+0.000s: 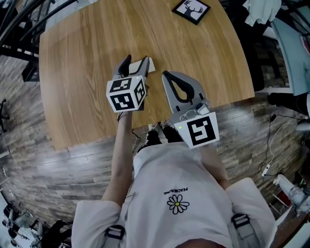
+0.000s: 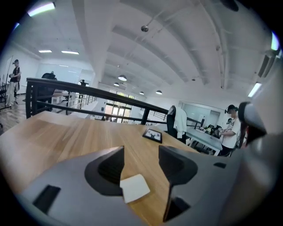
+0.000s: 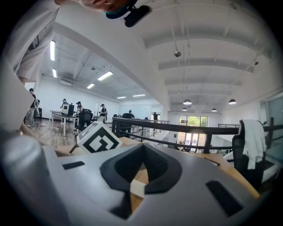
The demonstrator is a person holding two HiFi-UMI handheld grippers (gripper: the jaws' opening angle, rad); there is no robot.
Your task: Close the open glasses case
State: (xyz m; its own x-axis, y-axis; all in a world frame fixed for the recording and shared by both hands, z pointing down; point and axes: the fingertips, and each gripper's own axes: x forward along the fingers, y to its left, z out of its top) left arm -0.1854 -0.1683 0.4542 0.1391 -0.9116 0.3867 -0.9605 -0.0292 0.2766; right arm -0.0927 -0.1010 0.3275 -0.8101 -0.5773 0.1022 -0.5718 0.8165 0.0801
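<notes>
Head view: white card (image 1: 151, 65) by left gripper (image 1: 137, 61), right gripper (image 1: 165, 73) alongside.

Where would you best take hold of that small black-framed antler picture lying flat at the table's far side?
Probably by the frame's edge: the framed picture lies flat on the table, so a grab from straight above finds only its face. I'd come in low from the side, at the corner nearest the table's rim, one jaw above, one working beneath.

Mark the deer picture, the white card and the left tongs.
deer picture (image 1: 191, 10), head view, its middle.
white card (image 2: 135, 188), left gripper view, its top face.
left tongs (image 2: 140, 153), left gripper view, between the open tips.
</notes>
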